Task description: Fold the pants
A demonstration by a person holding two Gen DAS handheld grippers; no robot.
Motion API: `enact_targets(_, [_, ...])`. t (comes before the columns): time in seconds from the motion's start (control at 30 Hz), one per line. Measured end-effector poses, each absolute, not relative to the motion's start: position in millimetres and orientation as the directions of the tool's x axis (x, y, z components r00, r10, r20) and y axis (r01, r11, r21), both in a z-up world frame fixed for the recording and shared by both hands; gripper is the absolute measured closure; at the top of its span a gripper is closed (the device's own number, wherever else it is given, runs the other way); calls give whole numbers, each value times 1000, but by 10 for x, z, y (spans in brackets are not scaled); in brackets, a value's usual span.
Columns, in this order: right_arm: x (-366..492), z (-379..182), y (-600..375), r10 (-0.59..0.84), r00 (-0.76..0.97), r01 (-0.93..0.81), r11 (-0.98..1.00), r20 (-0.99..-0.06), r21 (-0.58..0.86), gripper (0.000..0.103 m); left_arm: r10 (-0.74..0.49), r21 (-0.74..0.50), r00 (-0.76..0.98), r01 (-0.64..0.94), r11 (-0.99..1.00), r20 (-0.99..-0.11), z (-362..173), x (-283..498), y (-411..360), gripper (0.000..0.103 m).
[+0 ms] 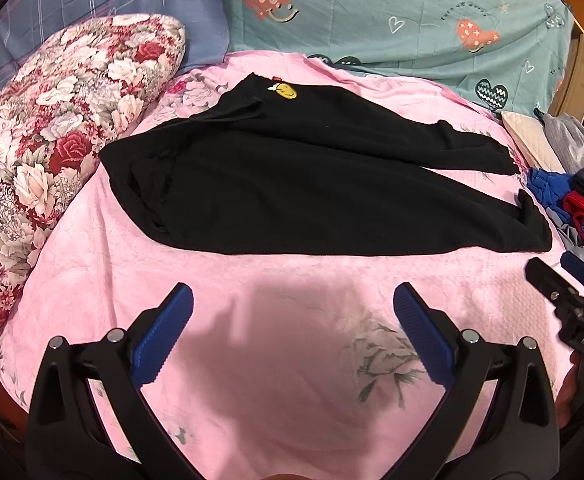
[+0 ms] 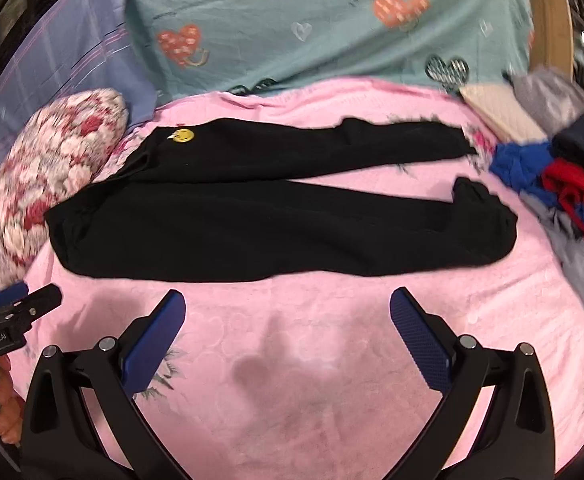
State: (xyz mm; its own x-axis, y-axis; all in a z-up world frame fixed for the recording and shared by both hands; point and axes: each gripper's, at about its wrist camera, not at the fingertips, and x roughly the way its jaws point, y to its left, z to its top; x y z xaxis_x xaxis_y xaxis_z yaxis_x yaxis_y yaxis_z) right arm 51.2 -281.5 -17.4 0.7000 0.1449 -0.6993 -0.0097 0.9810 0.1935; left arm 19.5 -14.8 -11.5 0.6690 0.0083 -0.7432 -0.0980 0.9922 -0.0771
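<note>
Black pants (image 1: 292,184) are lying spread flat across the pink bedspread (image 1: 272,360), waistband toward the floral pillow (image 1: 52,140), both legs stretching right toward a pile of clothes (image 2: 564,192). Left tongs (image 1: 292,320) and right tongs (image 2: 286,320) are both hanging wide apart over bare bedspread just short of the pants, gripping nothing. A yellow smiley patch (image 2: 183,135) is showing near the waist.

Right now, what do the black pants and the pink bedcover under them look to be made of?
Black pants: seemingly a soft matte knit, perhaps cotton jersey; they lie limp with shallow wrinkles and no sheen. Pink bedcover: apparently a textured or quilted cloth with a slight sheen; embossed rounded patterns and a faded printed flower show on it. Exact fibres cannot be told.
</note>
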Motion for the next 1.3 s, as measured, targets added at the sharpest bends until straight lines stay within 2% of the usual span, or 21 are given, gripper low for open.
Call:
enact_targets(0.07, [601,-216,-3166,94,696,100,969,-712,226,1,32,-96,664,-155,983,-747,-118,242,30,2])
enact_targets(0.17, [742,-229,-3653,-12,688,227,953,-726,200,1,63,-111,667,-214,970,-742,-122,287,259,2])
enact_targets(0.33, [1156,-398,-4361,-129,616,364,921,-777,136,1,89,-72,658,-213,974,-748,-190,404,301,2])
enact_targets(0.43, [1429,-571,-4656,-135,550,414,901,-824,129,1,91,-64,641,-214,975,-763,-230,533,279,2])
enact_targets(0.5, [1566,-573,-4722,-131,549,413,901,-825,132,6,75,-76,637,-206,976,-767,-232,574,260,2])
enact_targets(0.6, [1788,-525,-4591,-160,534,359,932,-830,51,7,75,-65,635,-195,979,-769,-211,618,207,2])
enact_targets(0.67, [1896,-539,-4616,-229,486,401,916,-843,-17,7,83,-59,633,-200,978,-770,-201,638,190,2])
enact_targets(0.77, [1823,-504,-4849,-186,511,446,892,-839,74,7,80,-63,621,-205,977,-780,-214,658,179,2])
enact_targets(0.93, [1743,-702,-5085,-137,477,483,866,-868,128,7,108,-36,607,-220,975,-787,-262,692,196,2])
enact_targets(1.0, [1792,-825,-5098,-93,450,475,867,-888,150,17,105,-37,596,-221,974,-796,-296,735,199,2])
enact_targets(1.03, [1801,-855,-5076,-80,443,471,868,-893,156,29,103,-34,587,-218,975,-803,-317,776,187,2])
enact_targets(1.13, [1888,-896,-4955,-144,420,466,881,-896,77,31,107,-28,583,-218,976,-806,-324,819,153,2])
enact_targets(1.2, [1871,-849,-4942,-173,443,482,873,-880,71,42,106,-32,586,-221,975,-804,-306,822,132,2])
enact_targets(1.23, [1866,-825,-4936,-136,477,451,886,-868,109,87,104,-34,587,-220,975,-803,-298,818,124,2])
enact_targets(1.27, [1852,-806,-4937,-98,486,435,889,-869,143,93,103,-33,588,-216,976,-802,-294,816,112,2])
enact_targets(1.3, [1821,-775,-4948,-104,497,442,885,-862,147,93,104,-30,588,-214,976,-802,-293,817,102,2])
